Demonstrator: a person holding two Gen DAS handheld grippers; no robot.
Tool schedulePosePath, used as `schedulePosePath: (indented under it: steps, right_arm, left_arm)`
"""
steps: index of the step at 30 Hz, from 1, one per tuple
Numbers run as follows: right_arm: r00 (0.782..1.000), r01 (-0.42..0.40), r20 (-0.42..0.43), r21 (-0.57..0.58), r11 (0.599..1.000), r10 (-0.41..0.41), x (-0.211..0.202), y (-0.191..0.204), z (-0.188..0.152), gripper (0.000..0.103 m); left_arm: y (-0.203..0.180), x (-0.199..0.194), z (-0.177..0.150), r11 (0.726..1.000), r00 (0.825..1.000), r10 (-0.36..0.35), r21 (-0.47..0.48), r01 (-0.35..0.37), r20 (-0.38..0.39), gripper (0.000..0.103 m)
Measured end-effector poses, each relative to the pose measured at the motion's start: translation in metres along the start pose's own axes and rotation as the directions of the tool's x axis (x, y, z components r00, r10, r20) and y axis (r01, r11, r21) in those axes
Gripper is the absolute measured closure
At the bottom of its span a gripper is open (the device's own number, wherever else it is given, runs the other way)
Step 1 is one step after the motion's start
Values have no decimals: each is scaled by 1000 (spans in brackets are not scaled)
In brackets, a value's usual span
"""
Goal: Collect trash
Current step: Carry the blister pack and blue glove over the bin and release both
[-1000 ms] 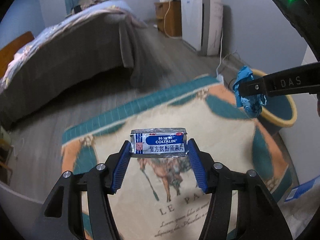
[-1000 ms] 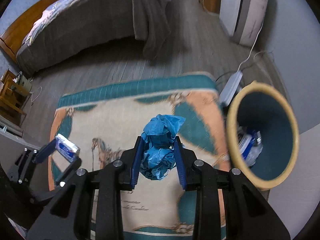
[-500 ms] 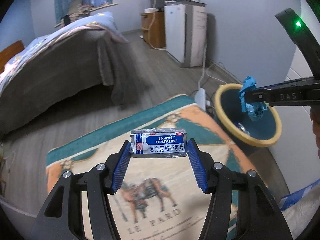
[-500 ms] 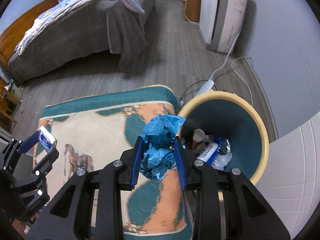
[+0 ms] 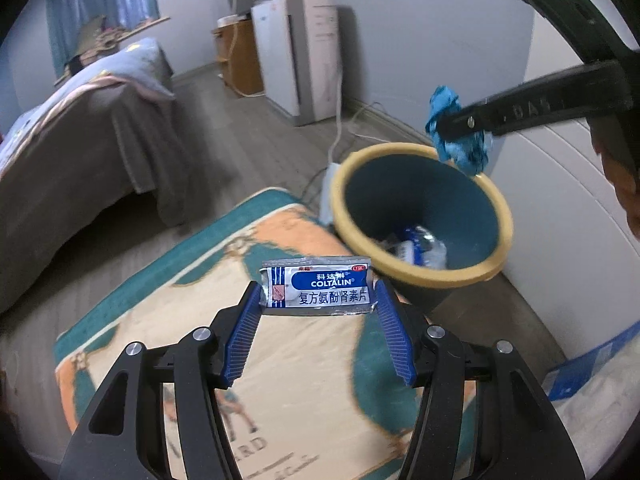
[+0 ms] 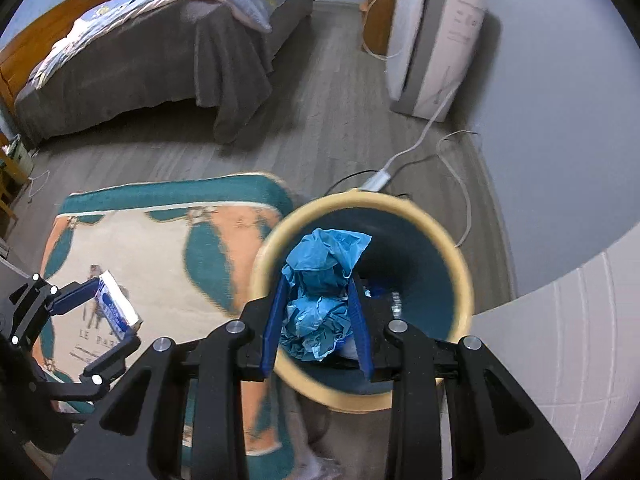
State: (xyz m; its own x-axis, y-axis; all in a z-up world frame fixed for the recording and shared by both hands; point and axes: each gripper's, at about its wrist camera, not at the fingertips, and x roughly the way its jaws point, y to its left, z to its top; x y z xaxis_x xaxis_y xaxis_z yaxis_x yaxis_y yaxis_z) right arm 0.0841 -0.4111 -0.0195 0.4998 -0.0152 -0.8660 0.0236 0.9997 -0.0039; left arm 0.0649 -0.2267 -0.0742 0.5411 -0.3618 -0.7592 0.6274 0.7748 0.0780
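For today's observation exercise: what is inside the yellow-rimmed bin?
Inside the bin lies blue-and-white plastic packaging at the bottom. In the right wrist view, the blue paper wad covers most of it.

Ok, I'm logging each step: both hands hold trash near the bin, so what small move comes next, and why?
Probably open the right tool: its crumpled blue paper already hangs over the mouth of the bin, so it should drop in. The left tool holds its sachet short of the rim.

We are in a home bedroom. We see a bed [image 6: 160, 52] with rumpled bedding, a patterned rug [image 5: 280, 360] on grey wood-look flooring, a curtained window [image 5: 104, 0], and a waste bin [image 5: 424, 216] beside the wall.
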Motion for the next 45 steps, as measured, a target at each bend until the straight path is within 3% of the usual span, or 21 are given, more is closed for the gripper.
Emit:
schedulePosePath:
  steps: [5, 10, 14, 23, 27, 33, 35, 37, 40, 45]
  right_arm:
    - [999, 17, -34, 143, 990, -13, 13, -64, -13, 73]
    - [994, 6, -105, 284, 959, 25, 45, -103, -32, 73]
    - [988, 40, -151, 309, 950, 7, 65, -106, -36, 73]
    - [988, 44, -156, 364, 930, 14, 85, -107, -36, 72]
    - [987, 57, -160, 366, 929, 3, 93, -109, -31, 72]
    - [966, 104, -257, 289, 952, -27, 127, -95, -33, 71]
    - [972, 104, -233, 292, 951, -35, 128, -95, -29, 68]
    - [978, 121, -196, 293, 948, -65, 123, -96, -25, 53]
    - [987, 113, -147, 308, 945, -70, 118, -98, -21, 46]
    - [986, 126, -149, 328, 936, -80, 115, -106, -21, 44]
  left_arm:
    - [-29, 9, 22, 998, 999, -46, 51, 45, 12, 44]
    - [-53, 35, 43, 989, 991, -132, 67, 134, -32, 44]
    - [-66, 63, 57, 983, 984, -161, 71, 167, -81, 44]
    - [-71, 117, 76, 988, 990, -86, 121, 99, -111, 43]
    - [-62, 123, 78, 990, 992, -74, 109, 85, -103, 36]
    - [-52, 123, 73, 991, 994, -72, 104, 80, -81, 34]
    - [-53, 122, 72, 990, 994, -72, 116, 81, -76, 33]
    - [-55, 121, 71, 988, 995, -79, 124, 86, -67, 29]
    - [-57, 120, 70, 987, 995, -83, 135, 89, -56, 29]
    - [-60, 120, 69, 986, 995, -88, 139, 94, -54, 28]
